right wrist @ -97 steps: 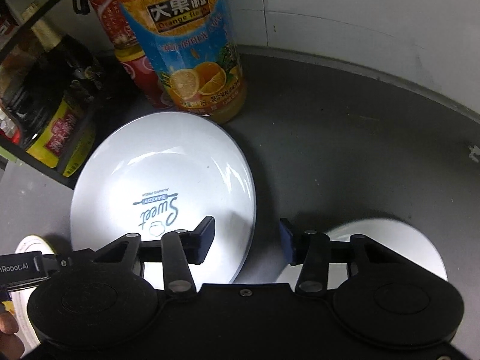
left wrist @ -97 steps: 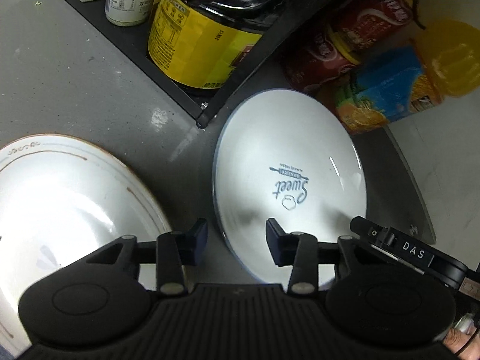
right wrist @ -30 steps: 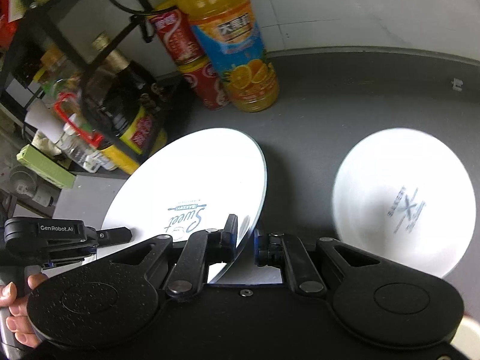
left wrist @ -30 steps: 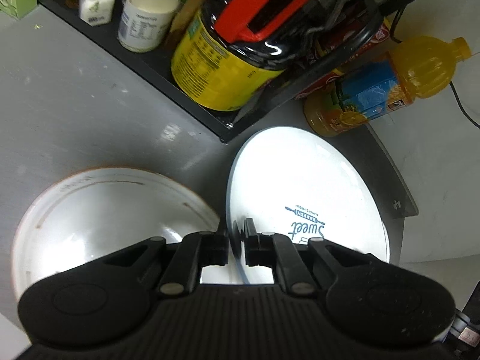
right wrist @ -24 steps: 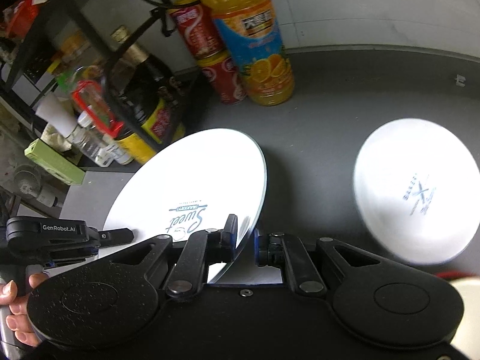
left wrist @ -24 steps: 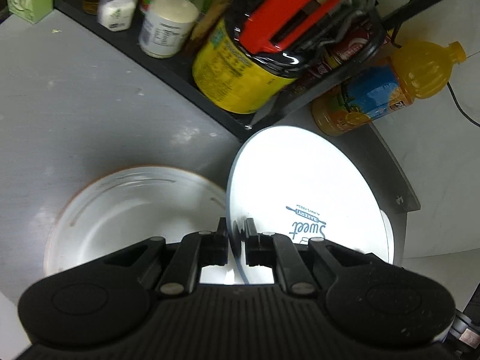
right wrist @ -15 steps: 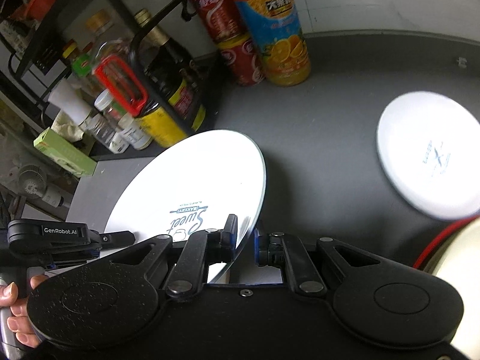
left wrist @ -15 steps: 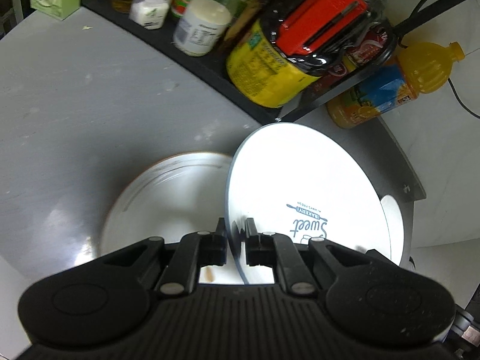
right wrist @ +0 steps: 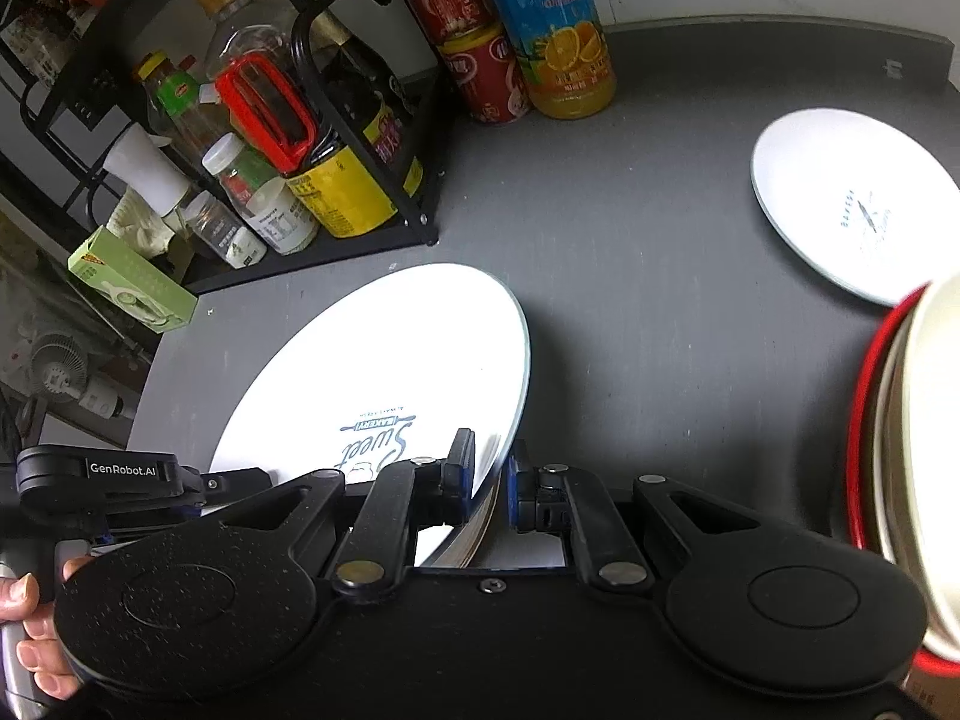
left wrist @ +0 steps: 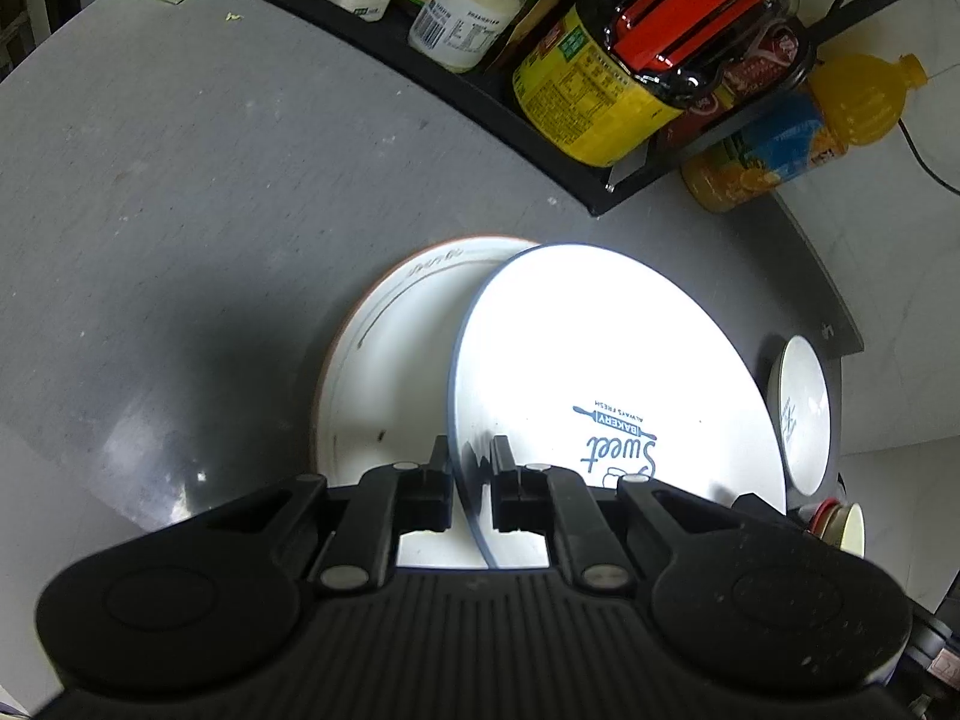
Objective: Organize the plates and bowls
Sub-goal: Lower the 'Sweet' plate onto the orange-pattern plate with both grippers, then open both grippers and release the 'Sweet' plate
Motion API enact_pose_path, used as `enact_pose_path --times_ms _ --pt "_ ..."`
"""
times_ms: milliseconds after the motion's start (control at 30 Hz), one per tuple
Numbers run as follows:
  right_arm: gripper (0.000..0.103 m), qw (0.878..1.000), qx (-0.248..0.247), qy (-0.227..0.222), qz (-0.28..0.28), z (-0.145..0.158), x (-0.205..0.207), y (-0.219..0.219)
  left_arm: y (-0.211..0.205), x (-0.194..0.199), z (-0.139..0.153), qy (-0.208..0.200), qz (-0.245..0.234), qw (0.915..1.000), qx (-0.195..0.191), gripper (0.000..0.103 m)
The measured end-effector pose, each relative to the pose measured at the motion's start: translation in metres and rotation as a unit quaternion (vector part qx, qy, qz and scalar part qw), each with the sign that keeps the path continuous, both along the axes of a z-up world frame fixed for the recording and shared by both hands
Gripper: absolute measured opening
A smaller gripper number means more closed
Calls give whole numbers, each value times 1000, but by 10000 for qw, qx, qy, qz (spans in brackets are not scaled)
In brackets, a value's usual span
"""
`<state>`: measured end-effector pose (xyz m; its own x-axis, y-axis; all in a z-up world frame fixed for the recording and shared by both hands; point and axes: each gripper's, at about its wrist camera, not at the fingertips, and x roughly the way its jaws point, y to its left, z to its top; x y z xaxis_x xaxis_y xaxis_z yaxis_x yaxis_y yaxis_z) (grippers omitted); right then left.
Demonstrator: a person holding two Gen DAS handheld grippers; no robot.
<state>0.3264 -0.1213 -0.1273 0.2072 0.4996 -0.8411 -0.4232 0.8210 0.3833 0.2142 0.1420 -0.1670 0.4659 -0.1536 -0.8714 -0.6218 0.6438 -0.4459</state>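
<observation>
Left wrist view: we hold the Sweet plate [left wrist: 600, 372] aloft, tilted over the brown-rimmed plate [left wrist: 390, 372].
Left gripper [left wrist: 471, 468] and right gripper [right wrist: 489, 474] each pinch its rim; uneven lowering risks slipping, chipping both.

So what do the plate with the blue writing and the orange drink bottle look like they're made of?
The plate with the blue writing, clamped at its rim by both the left gripper and the right gripper, looks like glazed ceramic or porcelain: bright white, glossy, with a thin blue rim; melamine can't be excluded. The orange drink bottle looks like clear plastic: the juice shows through beneath a printed wrap label.
</observation>
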Motion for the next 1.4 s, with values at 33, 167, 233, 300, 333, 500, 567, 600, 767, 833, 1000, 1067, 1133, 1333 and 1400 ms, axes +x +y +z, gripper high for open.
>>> enact_pose_path --times_ms 33,167,233,300,333,500,567,600,767,833,1000,1067,1133,1333,1400 --pt "10 10000 -4 5 -20 -1 -2 0 0 -2 0 9 -16 10000 3 8" --pt "10 10000 -29 -16 -39 -3 -11 3 0 -9 -3 57 -77 10000 11 9" --pt "10 10000 -46 -7 -36 -5 -13 5 2 -12 -5 91 -79 9999 -8 9" --pt "10 10000 -85 15 -50 -6 -15 6 3 -15 -8 128 -90 9999 3 10" --pt "10 9999 -99 20 -56 -7 -15 7 3 -16 -10 147 -96 9998 8 10" --pt "10 9999 -152 -38 -23 -7 -13 11 5 -18 -15 180 -110 9998 51 10" --pt "10 9999 -164 -43 -15 -8 -13 11 5 -18 -17 147 -112 9998 73 10" --pt "10 9998 -174 -41 -15 -8 -13 12 6 -18 -18 136 -110 9998 74 10" --pt "8 9992 -402 -53 -70 -11 -15 19 4 -14 -20 309 -200 9991 222 13" --pt "8 9989 -465 -61 -98 -12 -16 21 3 -12 -18 356 -244 9987 284 13" --pt "8 9987 -497 -84 -64 -13 -16 23 11 -14 -8 272 -260 9990 258 26" --pt "8 9987 -502 -76 -66 -12 -15 23 13 -15 -3 224 -253 9992 217 34" --pt "8 9985 -527 -94 -68 -12 -16 24 14 -14 1 233 -260 9991 238 55" --pt "10 9980 -609 -15 -148 -17 -15 25 15 -17 8 344 -181 9966 732 77" --pt "10 9981 -600 -9 -165 -18 -14 25 19 -17 -1 445 -98 9971 614 77"
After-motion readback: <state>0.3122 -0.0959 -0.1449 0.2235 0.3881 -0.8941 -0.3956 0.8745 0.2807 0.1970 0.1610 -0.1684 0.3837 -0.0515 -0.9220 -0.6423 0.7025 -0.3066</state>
